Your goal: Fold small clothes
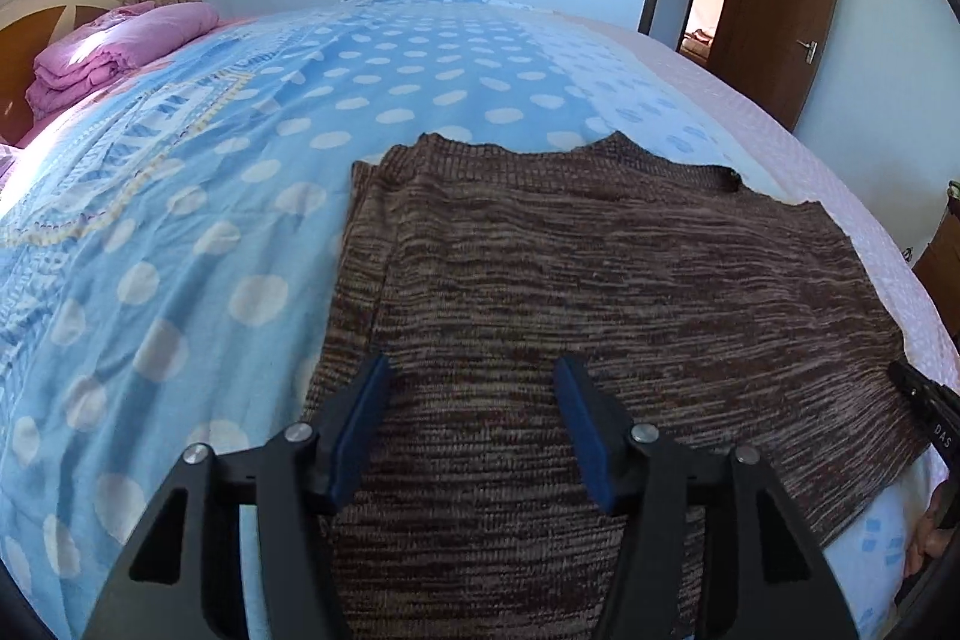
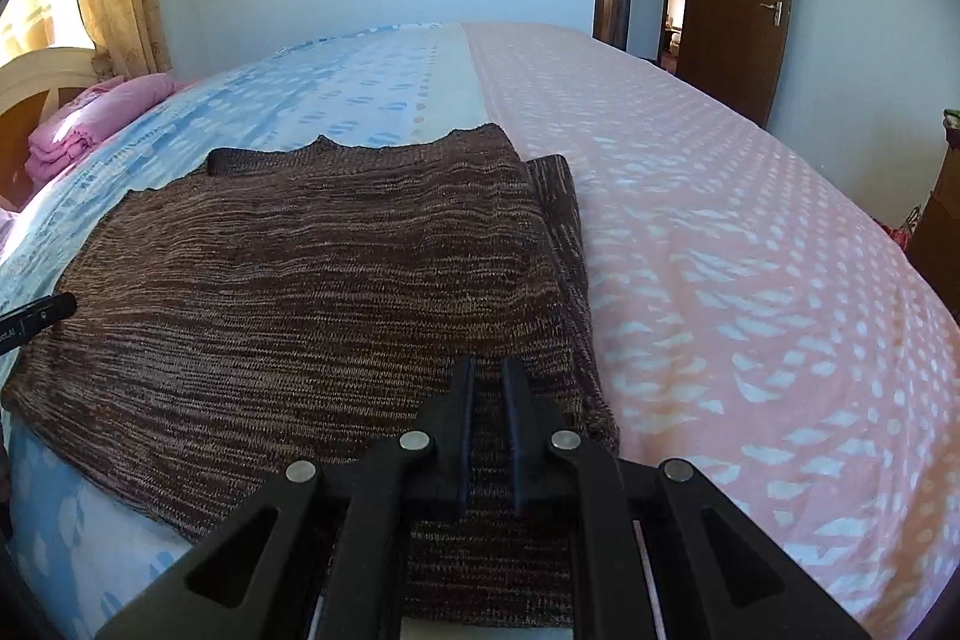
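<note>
A brown knitted sweater [image 1: 600,280] lies flat on the bed, its sides folded in; it also shows in the right wrist view [image 2: 312,292]. My left gripper [image 1: 474,370] is open, its blue pads [image 1: 360,424] wide apart above the sweater's near left part, holding nothing. My right gripper [image 2: 487,370] hovers over the sweater's near right edge with its fingers almost together and only a narrow gap between them; nothing shows between the pads. The right gripper's tip shows at the right edge of the left wrist view [image 1: 924,400], the left gripper's tip at the left edge of the right wrist view [image 2: 42,316].
The bed has a blue dotted sheet [image 1: 180,220] on the left and a pink patterned sheet [image 2: 750,250] on the right. A folded pink quilt [image 1: 114,52] lies by the headboard. An open brown door [image 1: 786,10] stands beyond the bed.
</note>
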A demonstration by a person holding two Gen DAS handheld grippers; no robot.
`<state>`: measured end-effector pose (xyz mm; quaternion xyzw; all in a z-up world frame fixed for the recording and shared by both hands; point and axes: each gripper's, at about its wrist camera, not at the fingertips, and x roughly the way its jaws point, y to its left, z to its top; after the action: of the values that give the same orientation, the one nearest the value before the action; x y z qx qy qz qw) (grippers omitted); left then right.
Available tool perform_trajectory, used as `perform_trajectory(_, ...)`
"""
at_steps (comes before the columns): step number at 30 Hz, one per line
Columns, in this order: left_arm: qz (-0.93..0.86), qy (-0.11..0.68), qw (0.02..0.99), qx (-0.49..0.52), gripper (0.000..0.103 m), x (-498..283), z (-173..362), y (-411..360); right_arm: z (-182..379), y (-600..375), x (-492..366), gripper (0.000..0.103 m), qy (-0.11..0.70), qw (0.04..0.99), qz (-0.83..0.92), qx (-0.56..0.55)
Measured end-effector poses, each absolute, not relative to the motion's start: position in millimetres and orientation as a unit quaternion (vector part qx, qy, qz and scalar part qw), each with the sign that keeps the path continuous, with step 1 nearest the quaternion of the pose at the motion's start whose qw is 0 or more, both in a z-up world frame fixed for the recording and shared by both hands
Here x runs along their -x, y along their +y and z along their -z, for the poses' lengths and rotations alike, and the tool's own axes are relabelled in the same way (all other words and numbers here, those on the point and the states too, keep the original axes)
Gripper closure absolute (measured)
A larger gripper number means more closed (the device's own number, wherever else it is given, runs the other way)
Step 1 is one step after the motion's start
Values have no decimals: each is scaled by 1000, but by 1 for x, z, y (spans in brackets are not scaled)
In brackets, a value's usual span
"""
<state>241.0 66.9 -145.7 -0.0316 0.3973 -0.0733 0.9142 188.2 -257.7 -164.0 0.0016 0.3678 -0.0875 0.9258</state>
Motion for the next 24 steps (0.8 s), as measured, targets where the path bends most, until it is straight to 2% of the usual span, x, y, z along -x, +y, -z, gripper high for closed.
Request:
perform_trajectory(6,40,391,919,-13,31,-237,148,54,164,-254,-188,94,359,928,96,10)
perform_trajectory(8,9,395,918,-15,9,-238,150,57,155,-248,-187,94,368,921,127,25)
perform_trajectory(9,0,400,917,-8,5,-239,151,60,148,-243,-182,94,359,922,142,21)
perform_trajectory(11,11,412,910,28,3,-243,154,71,135,-226,-167,94,334,937,101,-28)
perform_trajectory(14,25,422,904,68,2,-245,158,82,130,-183,-166,94,338,940,50,-20)
perform_trajectory(18,15,418,907,49,2,-243,157,75,135,-137,-179,94,352,936,1,5)
perform_trajectory(21,18,420,905,57,1,-244,158,78,159,-119,-190,94,385,923,-12,20)
perform_trajectory(24,17,421,905,54,1,-244,158,78,170,-117,-187,93,369,929,-11,24)
